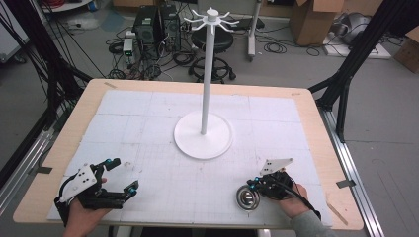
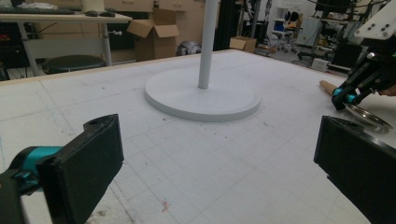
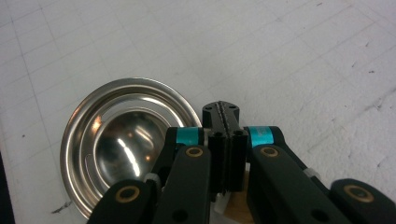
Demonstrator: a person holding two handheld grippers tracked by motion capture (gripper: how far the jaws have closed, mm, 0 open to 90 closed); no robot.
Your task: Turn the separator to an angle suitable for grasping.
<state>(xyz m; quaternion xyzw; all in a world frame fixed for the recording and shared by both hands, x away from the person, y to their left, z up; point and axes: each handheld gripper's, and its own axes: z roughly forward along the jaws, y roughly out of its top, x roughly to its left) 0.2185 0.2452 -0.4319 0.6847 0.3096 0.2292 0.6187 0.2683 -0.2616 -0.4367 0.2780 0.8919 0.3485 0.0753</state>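
Steel bowl (image 1: 247,197) low and right of centre in the high view, flat on the white mat (image 1: 163,123), not lifted. Right gripper (image 3: 221,112) pressed together just beside its rim, gripping nothing. Left gripper (image 1: 120,174) at lower left, spread wide, empty. White stand (image 1: 203,134) mid-frame, bare. Pickup apparently yet to come.
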